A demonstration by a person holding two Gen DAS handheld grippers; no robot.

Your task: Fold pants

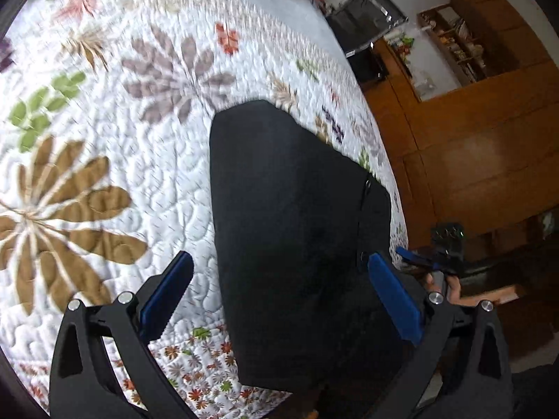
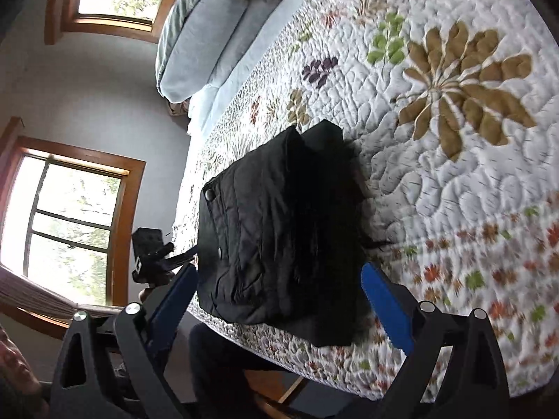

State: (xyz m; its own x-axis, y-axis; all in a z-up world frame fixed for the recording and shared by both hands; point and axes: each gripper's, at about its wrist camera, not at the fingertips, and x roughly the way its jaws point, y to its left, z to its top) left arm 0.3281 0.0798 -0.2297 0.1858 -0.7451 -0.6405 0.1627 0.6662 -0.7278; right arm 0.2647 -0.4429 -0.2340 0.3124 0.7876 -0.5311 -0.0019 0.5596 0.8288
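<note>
The black pants [image 1: 297, 237] lie folded into a compact stack on the floral quilt, near the bed's edge. In the right wrist view the pants [image 2: 279, 230] show a snap button at the waistband and layered folds. My left gripper [image 1: 279, 279] is open and empty, hovering above the pants with its blue fingers apart on either side. My right gripper [image 2: 279, 289] is open and empty too, hovering over the near end of the stack. The right gripper also shows in the left wrist view [image 1: 429, 262], off the bed's edge. The left gripper shows in the right wrist view [image 2: 157, 255].
The quilted bedspread [image 1: 104, 174] covers the bed. Blue pillows [image 2: 209, 35] lie at the head. Wooden cabinets and shelves [image 1: 471, 122] stand beyond the bed's edge. Windows [image 2: 70, 216] are on the wall. A wooden chair [image 2: 279, 394] sits below the bed's edge.
</note>
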